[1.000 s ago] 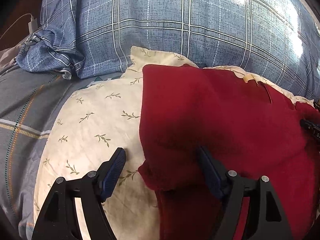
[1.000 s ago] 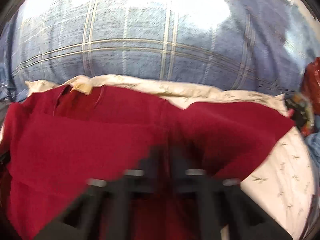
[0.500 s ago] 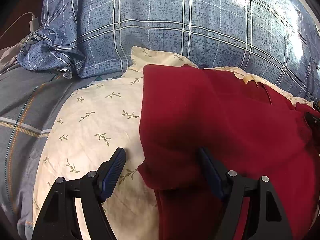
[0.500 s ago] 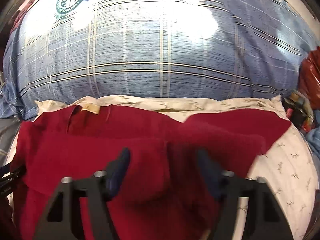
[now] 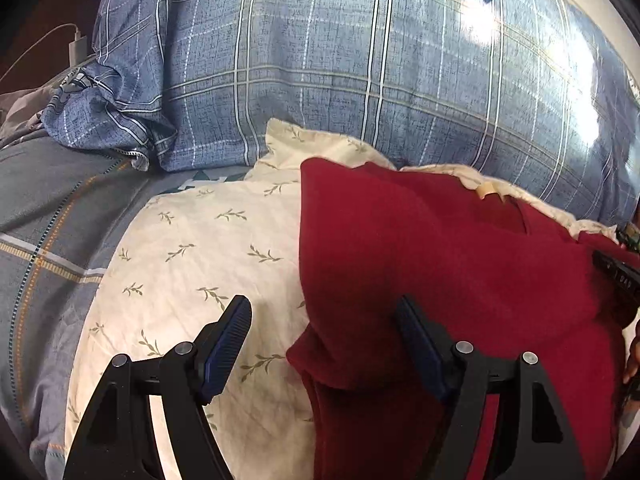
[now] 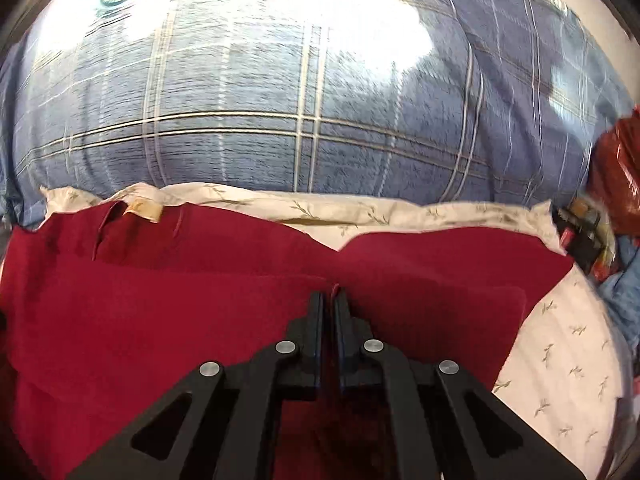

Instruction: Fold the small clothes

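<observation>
On my left I have the left tool spread wide with nothing between its pads; it straddles the left edge of the red garment, one finger over the cream leaf-print pillow and the other over the red cloth. The garment lies spread on that pillow, with the blue plaid bedding behind it. Its collar and label point away from me, and a fold already runs across its body.

Moving right, my right tool is pinched nearly shut on a small ridge of the red garment near its middle, just left of the sleeve that reaches out over the pillow.

I judge I'm starting a fold with the right side gripped and the left not yet holding. Next, I'd say, the left tool must close on its edge so both sides lift evenly. Otherwise the cloth may skew or bunch.
</observation>
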`<state>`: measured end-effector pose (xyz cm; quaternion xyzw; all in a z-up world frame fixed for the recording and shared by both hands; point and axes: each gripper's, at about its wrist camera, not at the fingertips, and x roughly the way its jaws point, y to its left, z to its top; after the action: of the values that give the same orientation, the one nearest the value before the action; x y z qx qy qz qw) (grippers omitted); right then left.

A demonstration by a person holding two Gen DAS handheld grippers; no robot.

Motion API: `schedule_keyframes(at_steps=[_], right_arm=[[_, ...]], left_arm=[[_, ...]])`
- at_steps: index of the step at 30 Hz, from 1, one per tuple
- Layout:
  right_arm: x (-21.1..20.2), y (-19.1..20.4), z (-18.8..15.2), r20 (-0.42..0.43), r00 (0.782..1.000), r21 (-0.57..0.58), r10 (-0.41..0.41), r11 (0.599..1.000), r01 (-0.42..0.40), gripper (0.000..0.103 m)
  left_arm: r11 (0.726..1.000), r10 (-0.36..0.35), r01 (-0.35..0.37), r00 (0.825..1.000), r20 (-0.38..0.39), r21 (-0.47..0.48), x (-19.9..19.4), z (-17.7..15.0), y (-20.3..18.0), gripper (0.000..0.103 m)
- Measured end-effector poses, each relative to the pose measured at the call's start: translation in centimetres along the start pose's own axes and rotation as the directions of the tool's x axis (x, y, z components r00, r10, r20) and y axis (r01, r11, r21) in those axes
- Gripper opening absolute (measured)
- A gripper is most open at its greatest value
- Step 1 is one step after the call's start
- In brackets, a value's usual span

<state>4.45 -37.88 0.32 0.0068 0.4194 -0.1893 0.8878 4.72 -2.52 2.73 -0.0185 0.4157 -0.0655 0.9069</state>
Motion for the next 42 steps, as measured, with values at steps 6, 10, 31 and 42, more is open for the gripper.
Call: schedule_keyframes(at_steps=[6, 10, 31, 42], right_arm=[[-2.2, 0.4, 0.1, 0.034, 0.999, -0.007, 0.0, 1.0, 0.0, 0.042], [-4.3, 2.8, -0.2, 0.075, 0.991, -0.04, 0.112, 0.993, -0.11, 0.051], [2.8, 23.8, 2.3, -0.109, 0.913, -0.296, 0.393, 0.864, -0.407, 0.026], [0.3, 16.0, -2.1, -0.088, 0.931, -0.226, 0.353, 0.904, -0.364, 0.051]], left_arm=[[1.0, 0.007, -0.007, 0.999, -0.043, -0.002, 1.3, 0.1, -0.1, 0.075], [1.0, 0.02, -0.02, 0.999, -0.049, 0.006, 1.7, 0.1, -0.3, 0.076], [0.999, 0.035, -0.034, 0.998, -0.055, 0.006, 1.1, 0.0, 0.0, 0.077], [0.999, 0.04, -0.039, 0.999, -0.037, 0.016, 0.8, -0.2, -0.6, 0.075]])
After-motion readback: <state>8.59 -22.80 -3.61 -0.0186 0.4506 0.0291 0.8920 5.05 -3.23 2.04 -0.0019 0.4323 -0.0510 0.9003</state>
